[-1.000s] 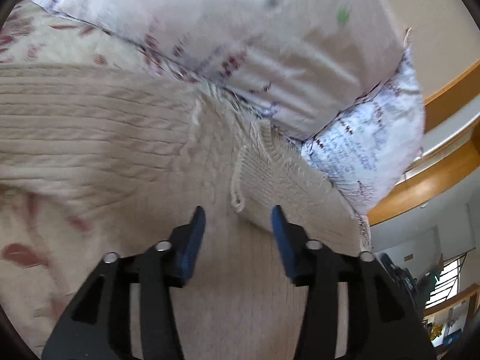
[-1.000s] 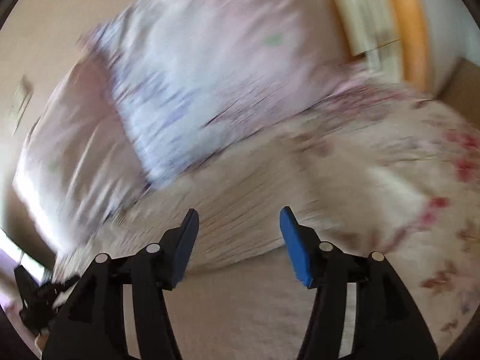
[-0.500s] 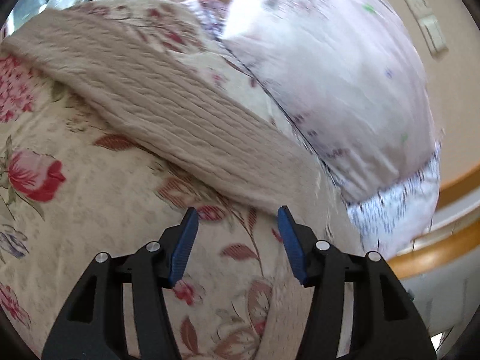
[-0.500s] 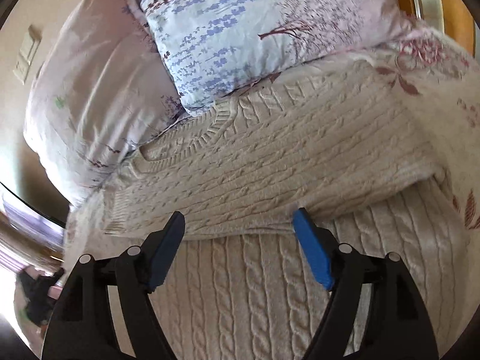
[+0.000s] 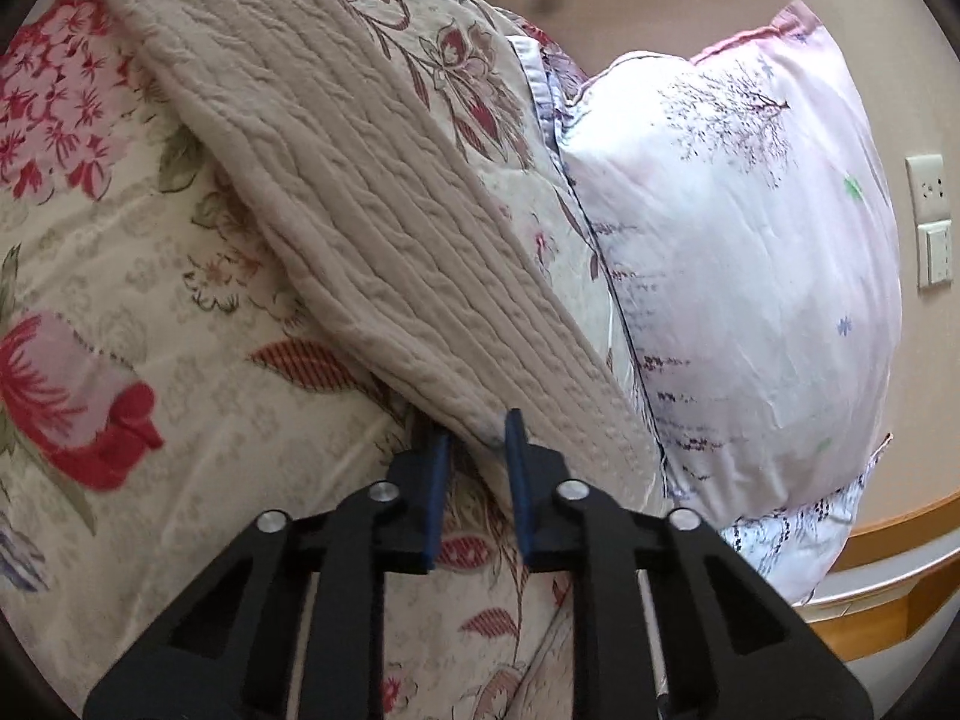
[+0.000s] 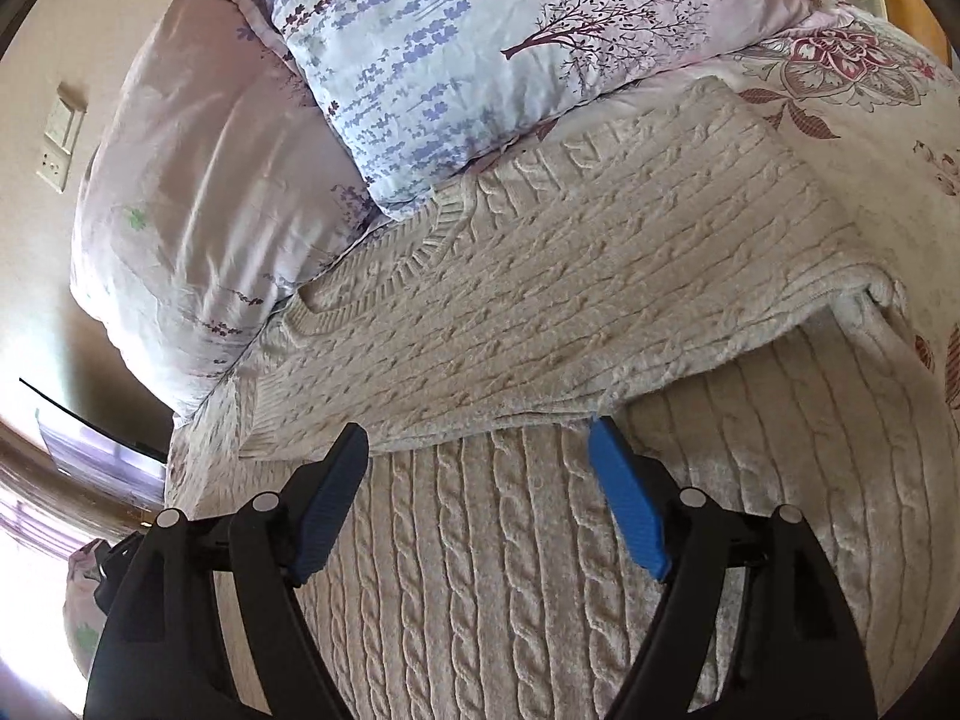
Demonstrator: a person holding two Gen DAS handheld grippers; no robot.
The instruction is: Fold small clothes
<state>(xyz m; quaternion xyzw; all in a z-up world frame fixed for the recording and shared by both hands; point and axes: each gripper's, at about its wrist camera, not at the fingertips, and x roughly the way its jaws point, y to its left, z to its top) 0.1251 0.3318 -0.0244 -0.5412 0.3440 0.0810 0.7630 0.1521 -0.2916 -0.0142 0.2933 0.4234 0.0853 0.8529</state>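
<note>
1. Bedspread comes first, one cream quilt printed with red and pink flowers, covering the bed under everything else.
2. Two pillows lie at the far end: a pale pink one on the left in the right wrist view, and one with lavender sprigs and a dark tree leaning partly over it on the right.
3. One cream cable-knit sweater is spread on the quilt, its ribbed neckline touching the pillows; a layer is folded across it, with a fold edge running left to right just beyond the right tongs.
4. Two tongs are in view, one per hand. The right gripper hangs with its blue pads wide apart, holding nothing, just above the lower knit panel and just near of the fold edge.
5. The left gripper has its pads drawn close, with a narrow gap, and the near corner of the sweater's long knit strip sits between their tips; I cannot tell if they actually pinch it.
6. One wall plate with a switch and socket shows at far right.
</note>
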